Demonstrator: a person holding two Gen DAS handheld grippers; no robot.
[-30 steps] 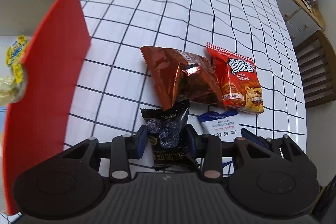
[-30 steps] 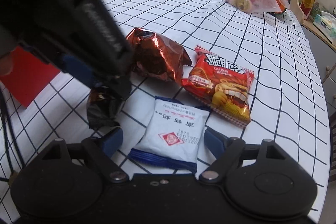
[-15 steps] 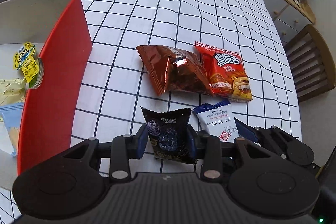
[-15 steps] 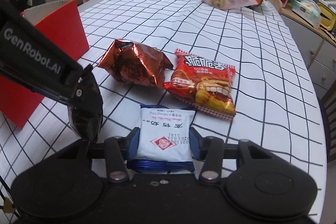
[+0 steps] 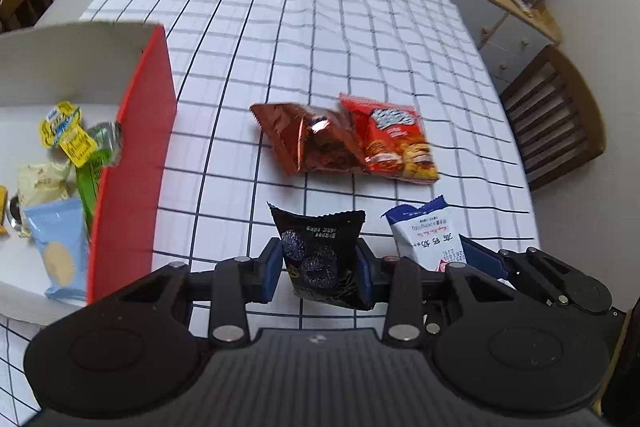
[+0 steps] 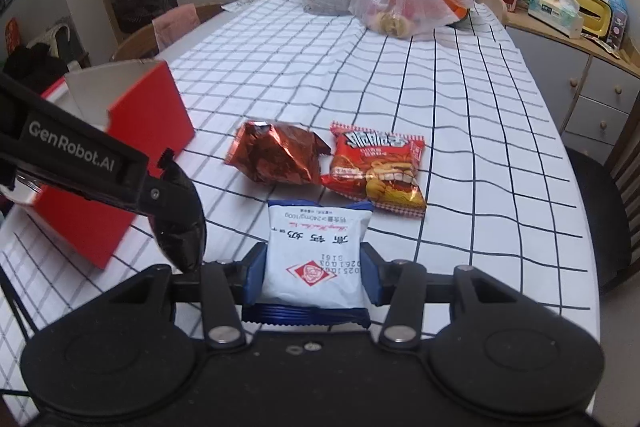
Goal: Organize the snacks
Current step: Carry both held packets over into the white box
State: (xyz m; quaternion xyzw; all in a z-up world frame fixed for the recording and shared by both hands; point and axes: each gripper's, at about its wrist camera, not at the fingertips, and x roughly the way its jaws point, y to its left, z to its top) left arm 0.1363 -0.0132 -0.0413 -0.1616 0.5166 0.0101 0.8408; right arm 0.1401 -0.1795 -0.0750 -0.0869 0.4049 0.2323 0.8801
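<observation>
My left hand-held gripper (image 5: 318,269) is clamped on a black snack packet (image 5: 320,253), its blue pads pressing both sides and the packet lifted clear of the table (image 5: 280,47). My right hand-held gripper (image 6: 312,277) has closed on a white packet with blue ends (image 6: 316,255) within the past second and now pinches it between its pads, off the checked cloth. Two more snacks lie on the table just ahead: a crumpled copper foil bag (image 5: 308,143) and, touching its right side, a red chip bag (image 5: 390,143). To my left stands the red-sided box (image 5: 136,163) (open at the top), with a pale blue packet (image 5: 60,247), a green one and some yellow-labelled cups inside. Clear plastic bags (image 6: 404,3) sit at the table's far end.
</observation>
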